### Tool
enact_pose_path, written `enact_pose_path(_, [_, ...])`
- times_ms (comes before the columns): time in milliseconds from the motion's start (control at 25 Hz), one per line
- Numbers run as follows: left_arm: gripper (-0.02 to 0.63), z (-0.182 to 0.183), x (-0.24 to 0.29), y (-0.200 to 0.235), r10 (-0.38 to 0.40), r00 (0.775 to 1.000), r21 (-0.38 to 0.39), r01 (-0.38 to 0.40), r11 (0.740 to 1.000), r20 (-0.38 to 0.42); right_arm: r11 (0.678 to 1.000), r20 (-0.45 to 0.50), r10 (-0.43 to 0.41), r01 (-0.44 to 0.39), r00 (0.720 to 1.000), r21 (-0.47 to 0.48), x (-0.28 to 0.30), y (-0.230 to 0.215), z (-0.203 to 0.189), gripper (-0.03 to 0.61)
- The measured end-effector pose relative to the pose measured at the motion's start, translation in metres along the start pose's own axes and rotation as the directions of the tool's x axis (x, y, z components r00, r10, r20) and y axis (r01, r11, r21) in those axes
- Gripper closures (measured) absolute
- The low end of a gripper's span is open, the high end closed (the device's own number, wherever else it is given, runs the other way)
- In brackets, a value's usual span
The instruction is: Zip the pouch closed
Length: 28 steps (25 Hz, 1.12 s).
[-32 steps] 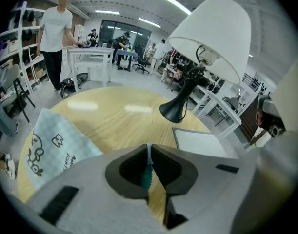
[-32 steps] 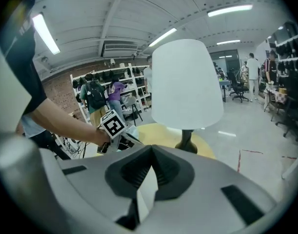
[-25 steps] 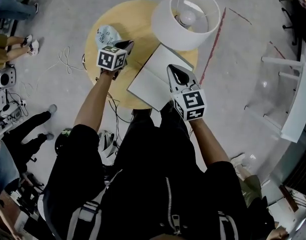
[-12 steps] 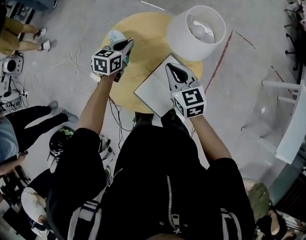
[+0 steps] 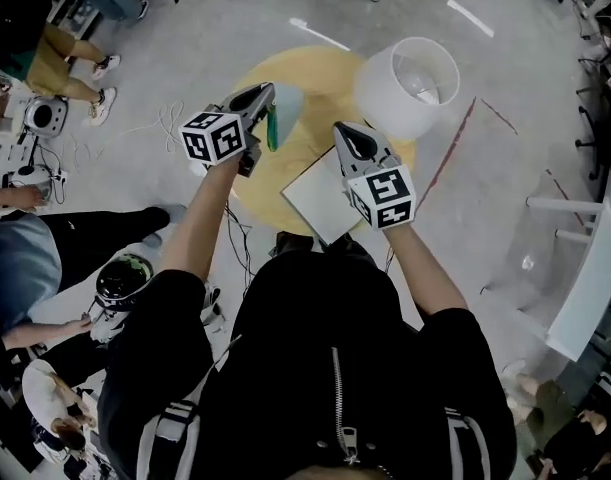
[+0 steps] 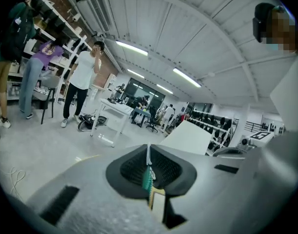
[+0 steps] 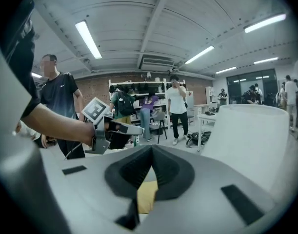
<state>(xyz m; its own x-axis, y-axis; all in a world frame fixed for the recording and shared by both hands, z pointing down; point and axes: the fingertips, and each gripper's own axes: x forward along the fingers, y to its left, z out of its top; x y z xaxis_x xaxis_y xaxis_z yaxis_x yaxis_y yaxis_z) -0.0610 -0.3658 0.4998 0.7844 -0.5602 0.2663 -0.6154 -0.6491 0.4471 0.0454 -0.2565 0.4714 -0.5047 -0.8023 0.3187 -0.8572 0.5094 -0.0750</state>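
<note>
The pouch (image 5: 276, 120), pale blue with a green zipper edge, hangs in the air above the round wooden table (image 5: 315, 73). My left gripper (image 5: 268, 90) is shut on it and its jaws have just been closing. In the left gripper view only the thin green zipper edge (image 6: 148, 175) shows, pinched between the pads of that gripper (image 6: 149, 149). My right gripper (image 5: 343, 134) hovers to the right over the table, shut with nothing in it. In the right gripper view its jaws (image 7: 151, 148) meet at the tips, and the left gripper (image 7: 130, 128) appears to the left at about the same height.
A white lampshade (image 5: 409, 84) stands on the table's far right. A white notebook (image 5: 330, 193) lies at the table's near edge. Cables (image 5: 165, 123) and a helmet (image 5: 125, 280) lie on the floor to the left, where people stand. A white chair (image 5: 583, 286) is at the right.
Both grippers have risen. The left one has lifted the pouch off the table's left part into the air. The right one stayed shut and empty.
</note>
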Motion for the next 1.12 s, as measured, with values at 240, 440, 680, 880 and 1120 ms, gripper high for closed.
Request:
enact_pose_path(240, [0.603, 0.026, -0.036, -0.027, -0.028, 0.996, -0.009, 0.028, 1.000, 0.087, 0.998, 0.028, 0.046, -0.045, 0.999, -0.032, 0.008, 0.022, 0.018, 0.574])
enact_pose_path(440, [0.603, 0.041, -0.055, -0.043, -0.029, 0.988, -0.059, 0.038, 0.998, 0.149, 0.994, 0.064, 0.094, -0.090, 0.994, -0.059, 0.012, 0.034, 0.035, 0.574])
enact_pose_path(680, [0.604, 0.051, -0.072, -0.057, -0.045, 0.979, -0.089, 0.063, 0.994, 0.197, 0.984, 0.096, 0.153, -0.142, 0.984, -0.112, 0.020, 0.058, 0.055, 0.572])
enact_pose_path(880, [0.603, 0.056, -0.077, -0.065, -0.064, 0.974, -0.098, 0.087, 0.991, 0.219, 0.968, 0.082, 0.218, -0.204, 0.973, -0.148, 0.032, 0.082, 0.061, 0.515])
enact_pose_path(1120, [0.603, 0.062, -0.083, -0.080, -0.083, 0.970, -0.092, 0.106, 0.990, 0.228, 0.953, 0.074, 0.264, -0.249, 0.962, -0.173, 0.040, 0.102, 0.069, 0.482])
